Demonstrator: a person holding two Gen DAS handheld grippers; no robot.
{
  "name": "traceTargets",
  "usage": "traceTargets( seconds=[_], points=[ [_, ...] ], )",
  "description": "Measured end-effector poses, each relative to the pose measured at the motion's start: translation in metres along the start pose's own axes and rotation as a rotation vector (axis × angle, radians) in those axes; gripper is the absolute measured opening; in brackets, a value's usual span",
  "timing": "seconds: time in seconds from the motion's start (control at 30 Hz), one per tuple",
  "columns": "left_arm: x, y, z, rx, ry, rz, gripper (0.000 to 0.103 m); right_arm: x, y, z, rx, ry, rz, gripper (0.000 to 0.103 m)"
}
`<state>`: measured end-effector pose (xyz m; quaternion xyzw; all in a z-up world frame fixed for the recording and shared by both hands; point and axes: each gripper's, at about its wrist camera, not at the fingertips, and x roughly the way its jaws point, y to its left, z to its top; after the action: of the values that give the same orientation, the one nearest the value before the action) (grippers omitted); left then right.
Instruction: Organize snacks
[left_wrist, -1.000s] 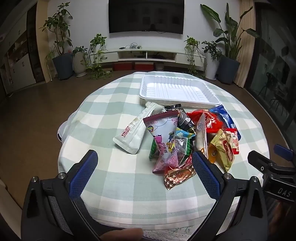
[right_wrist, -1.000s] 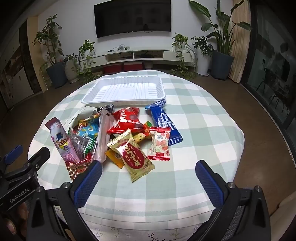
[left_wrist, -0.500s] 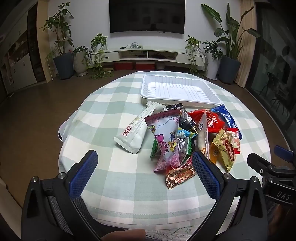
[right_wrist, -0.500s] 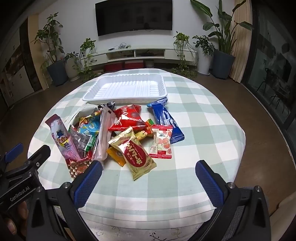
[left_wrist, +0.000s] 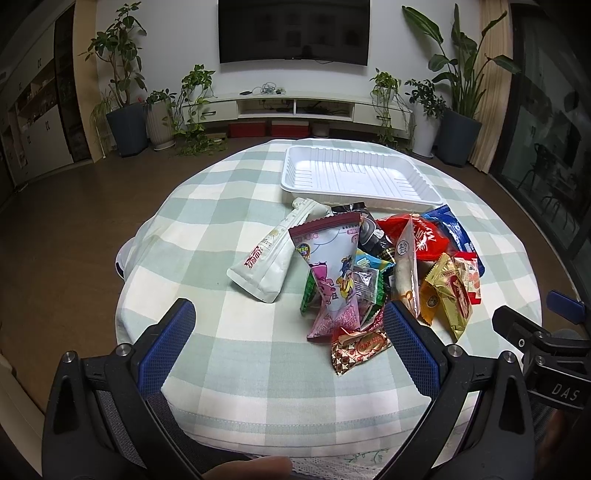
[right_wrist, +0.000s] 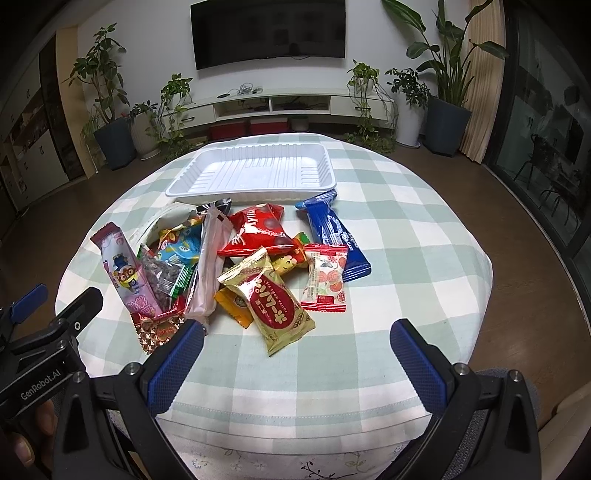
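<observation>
A heap of several snack packets lies mid-table: a pink cartoon pouch (left_wrist: 334, 273), a white pouch (left_wrist: 269, 258), a red bag (right_wrist: 255, 230), a blue bar (right_wrist: 334, 232) and a gold packet (right_wrist: 275, 301). Behind them sits an empty white tray (left_wrist: 360, 177), also seen in the right wrist view (right_wrist: 255, 171). My left gripper (left_wrist: 286, 332) hangs open above the near cloth, short of the heap. My right gripper (right_wrist: 295, 352) is open too, just in front of the gold packet, holding nothing.
The round table wears a green-and-white check cloth (left_wrist: 221, 206) that drops off at every edge. Each gripper shows at the side of the other's view (left_wrist: 546, 354) (right_wrist: 40, 354). Potted plants (left_wrist: 122, 110) and a low TV shelf (left_wrist: 295, 107) stand far behind.
Both views have crept slightly forward toward the snack heap. Both grippers stay open and no packet has moved.
</observation>
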<state>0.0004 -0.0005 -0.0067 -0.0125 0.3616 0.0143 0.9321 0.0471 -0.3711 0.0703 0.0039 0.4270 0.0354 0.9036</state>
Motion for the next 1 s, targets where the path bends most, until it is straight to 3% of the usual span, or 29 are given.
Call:
traceTargets(
  seconds=[1.0],
  points=[
    [0.005,0.004,-0.012,-0.001,0.008,-0.001,0.103,0.001,0.000,0.000,0.002,0.003,0.000,0.103]
  ],
)
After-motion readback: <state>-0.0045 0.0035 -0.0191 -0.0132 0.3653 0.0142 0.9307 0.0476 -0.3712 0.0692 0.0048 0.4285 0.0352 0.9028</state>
